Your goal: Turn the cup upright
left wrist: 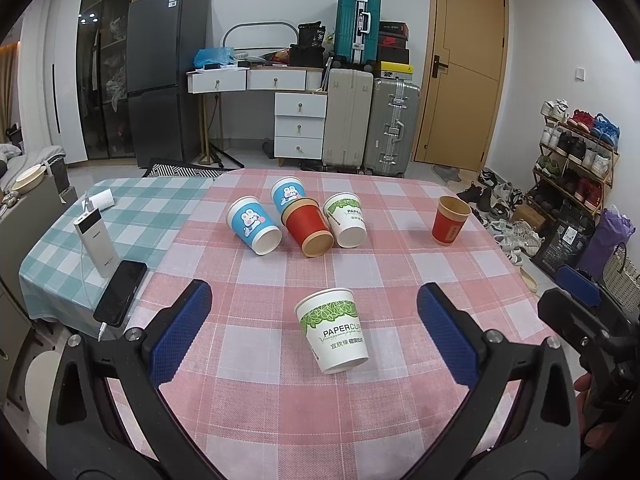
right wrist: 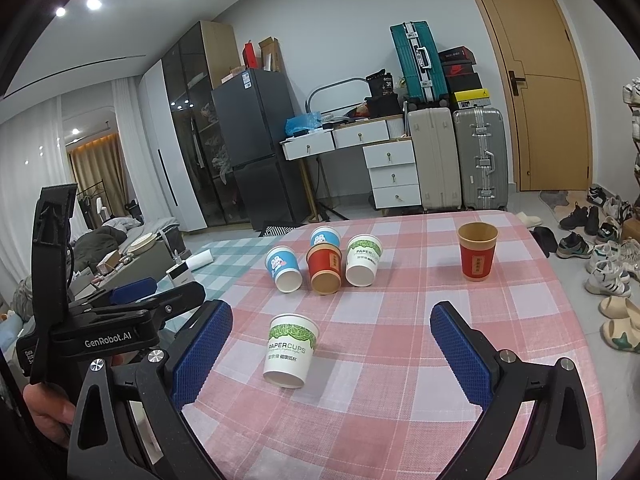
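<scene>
A white paper cup with a green leaf band (left wrist: pixel 333 330) stands upside down on the pink checked tablecloth (left wrist: pixel 360 420), between the open fingers of my left gripper (left wrist: pixel 314 312). It also shows in the right wrist view (right wrist: pixel 291 350), just left of centre before my open, empty right gripper (right wrist: pixel 332 334). Farther back lies a cluster of tipped cups: two blue rabbit cups (left wrist: pixel 253 224) (left wrist: pixel 287 194), a red one (left wrist: pixel 308 227) and a white green-leaf one (left wrist: pixel 346 220). A red cup (left wrist: pixel 450 220) stands upright at the right.
A power bank (left wrist: pixel 96 242) and a black phone (left wrist: pixel 121 292) lie on the green checked cloth at the left. The other gripper's body (left wrist: pixel 592 320) is at the right edge. Beyond the table are suitcases, drawers, a fridge and a shoe rack.
</scene>
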A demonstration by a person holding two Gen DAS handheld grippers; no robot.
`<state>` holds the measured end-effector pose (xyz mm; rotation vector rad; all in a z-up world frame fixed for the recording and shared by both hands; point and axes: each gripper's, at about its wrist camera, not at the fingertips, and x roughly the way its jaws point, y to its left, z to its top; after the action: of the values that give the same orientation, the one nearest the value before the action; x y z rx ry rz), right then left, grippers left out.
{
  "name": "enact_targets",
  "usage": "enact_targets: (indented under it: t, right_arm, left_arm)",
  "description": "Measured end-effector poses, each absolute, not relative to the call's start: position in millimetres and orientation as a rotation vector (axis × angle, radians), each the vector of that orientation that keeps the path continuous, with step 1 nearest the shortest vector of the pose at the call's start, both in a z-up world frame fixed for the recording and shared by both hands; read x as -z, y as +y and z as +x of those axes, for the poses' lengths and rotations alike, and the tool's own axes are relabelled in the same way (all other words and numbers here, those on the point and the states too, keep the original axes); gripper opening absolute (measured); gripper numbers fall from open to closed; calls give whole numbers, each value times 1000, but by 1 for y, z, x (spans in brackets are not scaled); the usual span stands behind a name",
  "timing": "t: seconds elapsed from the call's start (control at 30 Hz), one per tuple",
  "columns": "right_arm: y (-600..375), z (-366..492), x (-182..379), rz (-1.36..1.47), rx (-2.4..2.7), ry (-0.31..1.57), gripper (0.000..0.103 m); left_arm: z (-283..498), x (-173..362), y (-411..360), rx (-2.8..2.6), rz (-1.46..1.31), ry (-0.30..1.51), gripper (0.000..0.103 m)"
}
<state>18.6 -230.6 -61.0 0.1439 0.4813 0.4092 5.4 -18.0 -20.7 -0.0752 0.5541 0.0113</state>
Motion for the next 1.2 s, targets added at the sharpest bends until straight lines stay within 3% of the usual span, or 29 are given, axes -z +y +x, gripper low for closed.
enact_targets:
  t: [0.47,1.1,1.2]
  right_arm:
    - [-236,30,73,159,-394,503,101]
    - [-259,88,128,213,-389,607,101]
    - [-261,96,135,228,-396,623,101]
  left_arm:
    - [12,39,-22,9,-97,596,103]
    - [145,146,-16,51,-194,1003,102]
    - [157,157,-18,56,-194,1034,94]
